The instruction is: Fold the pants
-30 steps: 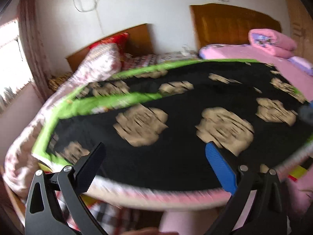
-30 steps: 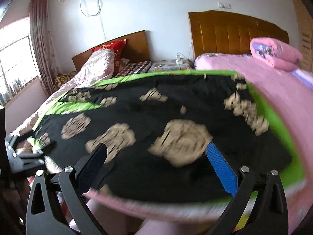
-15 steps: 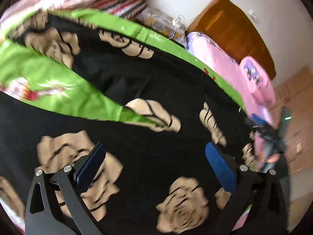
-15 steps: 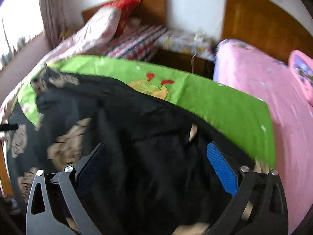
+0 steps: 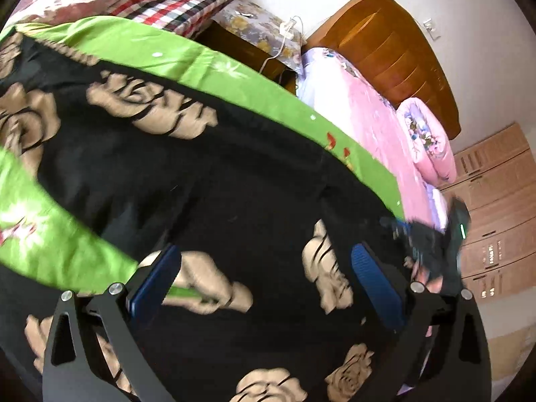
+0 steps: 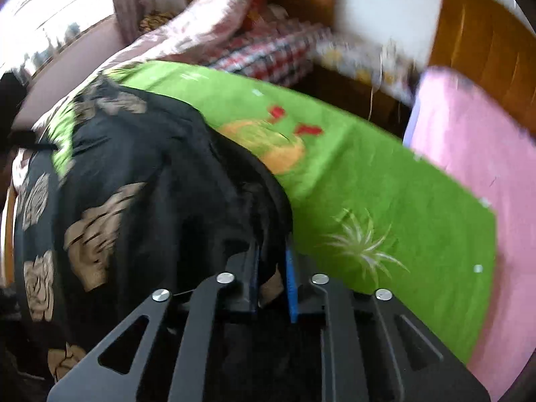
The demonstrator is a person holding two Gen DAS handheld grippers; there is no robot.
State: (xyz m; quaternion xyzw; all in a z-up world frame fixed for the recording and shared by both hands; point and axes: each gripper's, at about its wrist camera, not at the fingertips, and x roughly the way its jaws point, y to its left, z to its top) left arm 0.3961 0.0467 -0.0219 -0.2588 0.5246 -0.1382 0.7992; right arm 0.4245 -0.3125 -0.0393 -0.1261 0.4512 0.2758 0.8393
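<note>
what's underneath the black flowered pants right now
A green sheet lies under the black pants, showing past their far edge. What the pants cover is hidden. The right gripper pinches their edge.

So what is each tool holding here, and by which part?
Right tool pinches the pants at a bunched edge fold. Left tool is open, holding nothing.

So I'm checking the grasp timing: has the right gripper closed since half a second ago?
Yes. The right gripper stood wide open then; now it is shut on the black pants, at their edge beside the green sheet.
</note>
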